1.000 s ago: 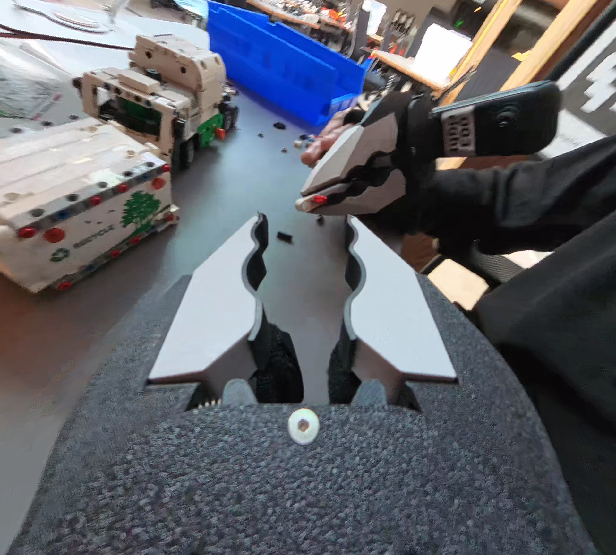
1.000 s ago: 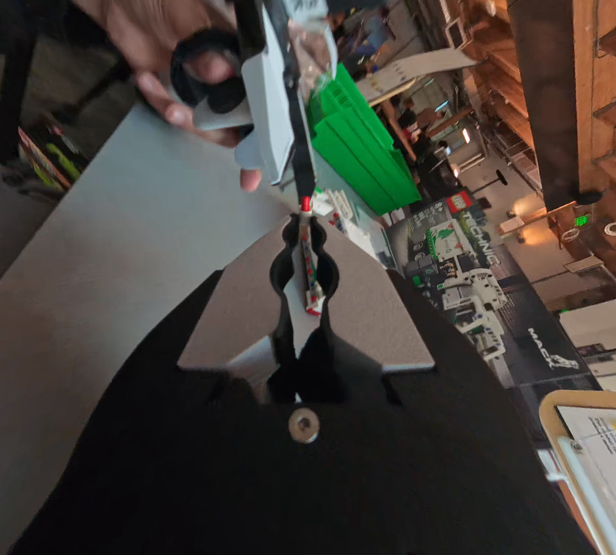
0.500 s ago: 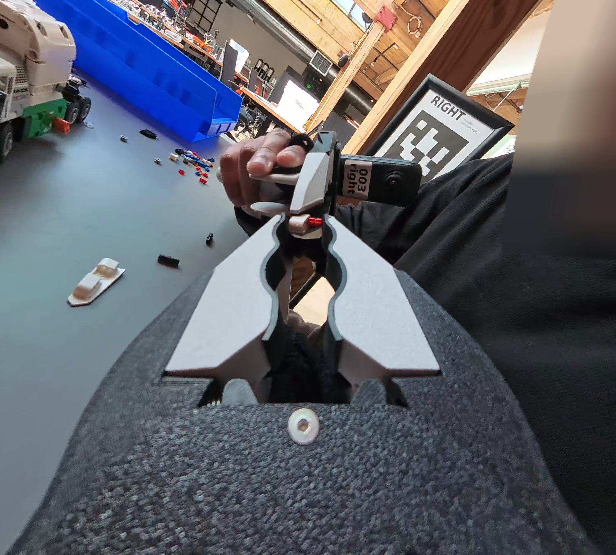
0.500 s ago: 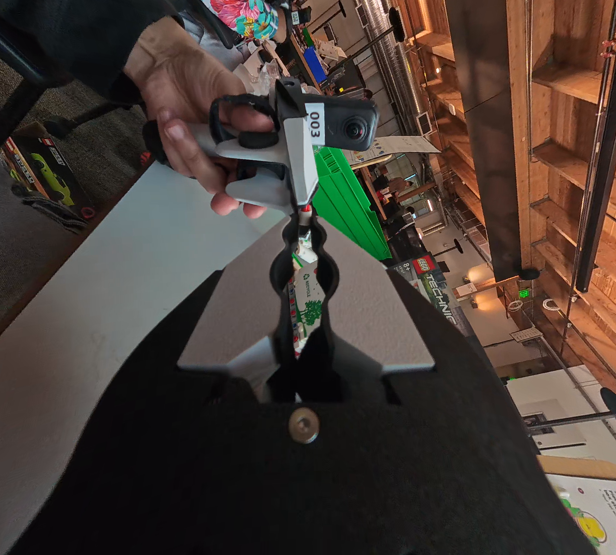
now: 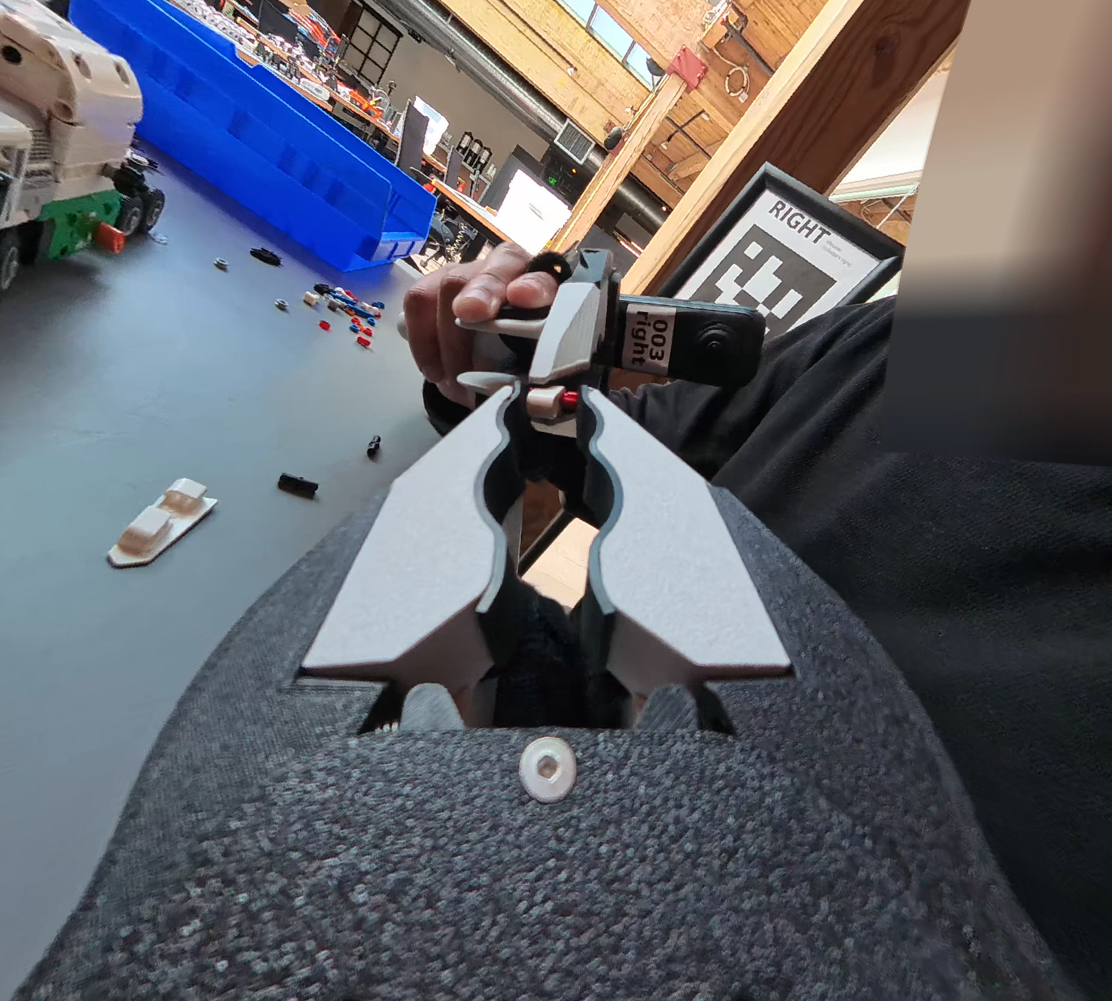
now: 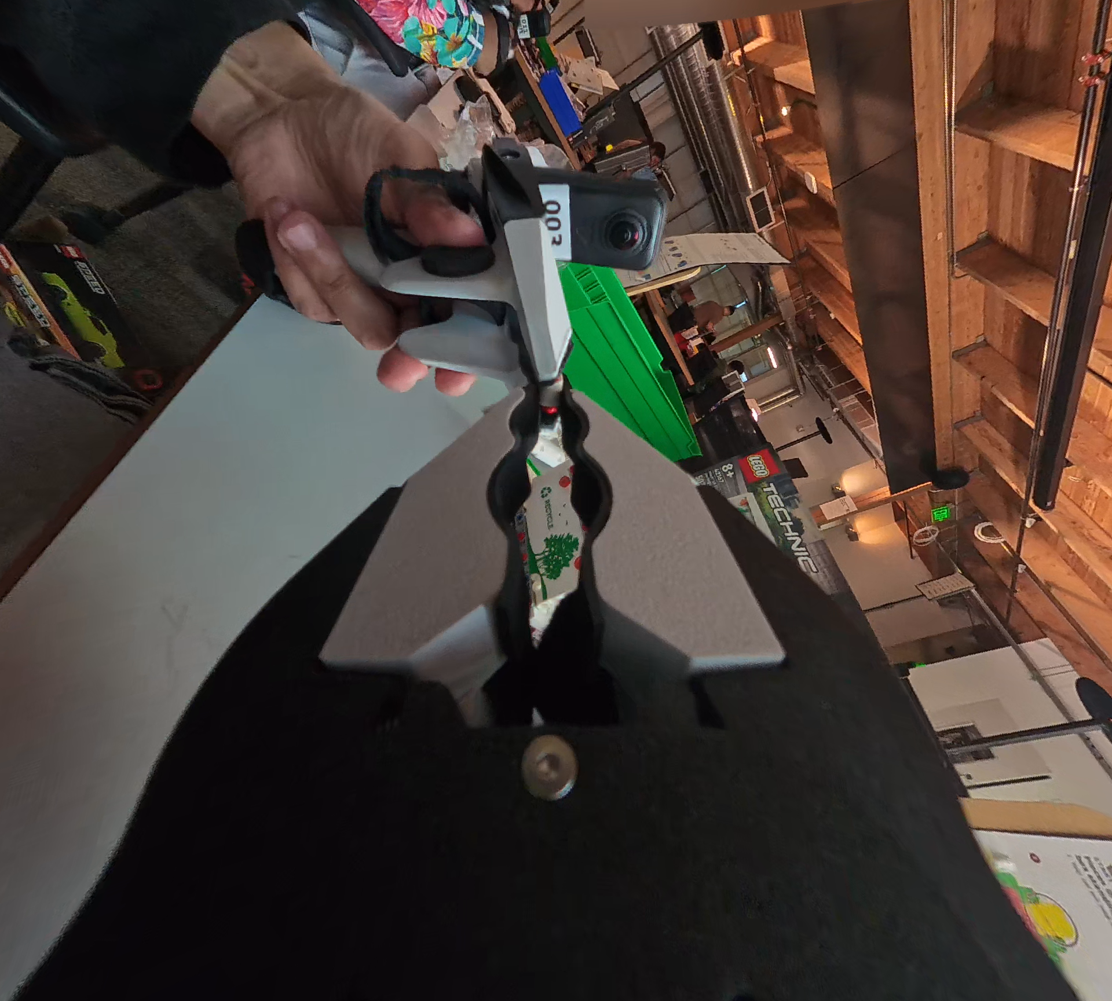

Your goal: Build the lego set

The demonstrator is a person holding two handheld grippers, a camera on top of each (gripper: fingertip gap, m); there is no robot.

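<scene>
My right gripper [image 6: 549, 404] is shut on a small tan Lego piece with a red pin [image 6: 549, 419] and holds it up in the air. In the left wrist view this piece [image 5: 544, 401] sits between the fingertips of my left gripper [image 5: 549, 393]. The left jaws are narrowly open, one on each side of the piece, and I cannot tell whether they touch it. The two grippers meet tip to tip above the table edge. The left gripper [image 6: 550, 370] also shows in the right wrist view, held by a hand [image 6: 337, 178].
On the dark table [image 5: 150, 370] stand a white Lego truck cab [image 5: 54, 130] and a blue bin [image 5: 253, 130], with loose small parts [image 5: 349, 310], a tan flat part [image 5: 159, 527] and a black pin [image 5: 296, 484]. A white Lego body with a tree sticker [image 6: 553, 539], a green bin [image 6: 620, 358] and the set box [image 6: 776, 515] lie behind. The grippers are tip to tip, or close to it. The white Lego truck cab [image 5: 54, 130] is about equally far from each gripper, around 20 centimeters.
My left gripper has swung right, away from the truck, and come up to the right gripper's tip. Its jaws have narrowed around the held piece. The right gripper has stayed shut.
</scene>
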